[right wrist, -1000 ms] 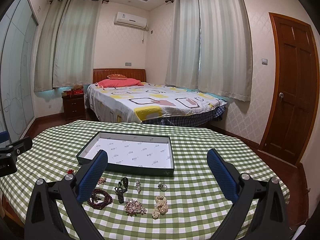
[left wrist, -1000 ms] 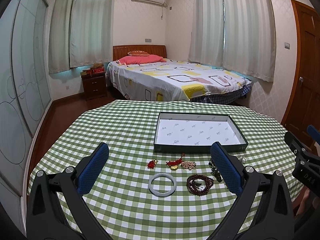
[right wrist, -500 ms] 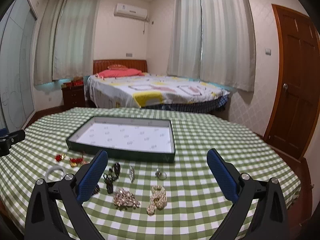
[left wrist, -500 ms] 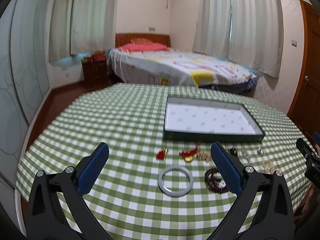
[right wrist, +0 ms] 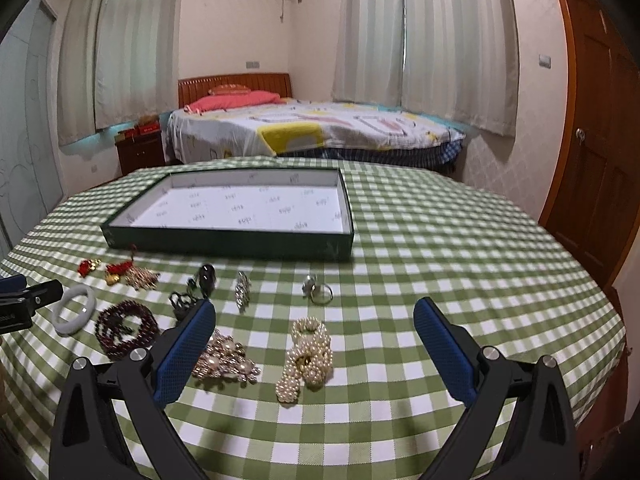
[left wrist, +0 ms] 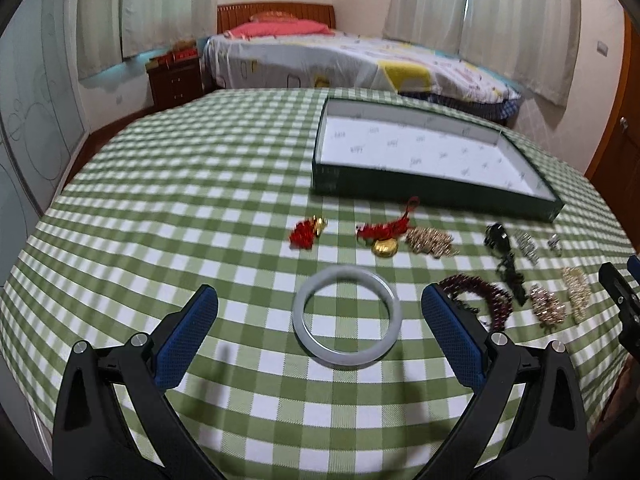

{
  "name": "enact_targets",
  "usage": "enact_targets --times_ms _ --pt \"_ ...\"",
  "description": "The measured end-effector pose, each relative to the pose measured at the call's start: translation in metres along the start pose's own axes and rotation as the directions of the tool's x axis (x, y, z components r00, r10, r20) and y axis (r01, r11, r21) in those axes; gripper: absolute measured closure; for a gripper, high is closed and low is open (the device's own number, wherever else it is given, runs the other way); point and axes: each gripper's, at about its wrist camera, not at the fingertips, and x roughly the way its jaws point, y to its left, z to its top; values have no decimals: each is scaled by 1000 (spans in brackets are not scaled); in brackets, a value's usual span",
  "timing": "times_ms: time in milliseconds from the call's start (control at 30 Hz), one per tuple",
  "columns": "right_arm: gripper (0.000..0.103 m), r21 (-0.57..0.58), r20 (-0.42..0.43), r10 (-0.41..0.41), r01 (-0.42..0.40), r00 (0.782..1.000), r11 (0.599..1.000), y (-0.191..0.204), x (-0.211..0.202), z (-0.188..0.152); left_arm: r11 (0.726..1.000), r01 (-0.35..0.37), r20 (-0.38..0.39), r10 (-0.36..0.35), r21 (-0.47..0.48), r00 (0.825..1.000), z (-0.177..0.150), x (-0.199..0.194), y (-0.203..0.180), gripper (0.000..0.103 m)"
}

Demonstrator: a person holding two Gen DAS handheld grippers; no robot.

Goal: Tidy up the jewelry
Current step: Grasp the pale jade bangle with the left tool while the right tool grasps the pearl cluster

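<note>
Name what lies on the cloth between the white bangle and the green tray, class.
Left wrist view: between the white bangle and the green tray lies a red knotted charm with a gold piece, on the checked cloth.

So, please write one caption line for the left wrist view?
Open left gripper above a pale jade bangle on the checked tablecloth, empty green tray beyond.

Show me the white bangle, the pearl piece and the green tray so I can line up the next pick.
white bangle (left wrist: pixel 347 354), left wrist view, on its near rim.
pearl piece (right wrist: pixel 308 354), right wrist view, on the middle of the cluster.
green tray (right wrist: pixel 228 245), right wrist view, on its near outer wall.
</note>
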Motion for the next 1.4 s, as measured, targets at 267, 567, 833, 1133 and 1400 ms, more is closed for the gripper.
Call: enact_targets --times_ms 267,567,833,1133,1400 --pt "6 10 -52 1 0 999 1000 -2 20 -8 1000 -13 -53 14 25 998 -3 28 -8 4" --pt "6 25 -76 1 1 997 1000 -6 30 -13 999 -19 -50 20 34 999 -6 40 -7 4" --pt "7 56 -96 29 -24 995 998 -13 33 -14 999 -22 -40 23 30 999 -8 38 -7 4" --pt "8 61 -106 51 -45 993 997 -13 34 -15 998 11 -10 -10 67 1000 -12 28 -16 34" --pt "47 59 -136 68 -61 988 996 -11 36 -19 998 17 -8 -17 60 1000 -11 28 -15 34"
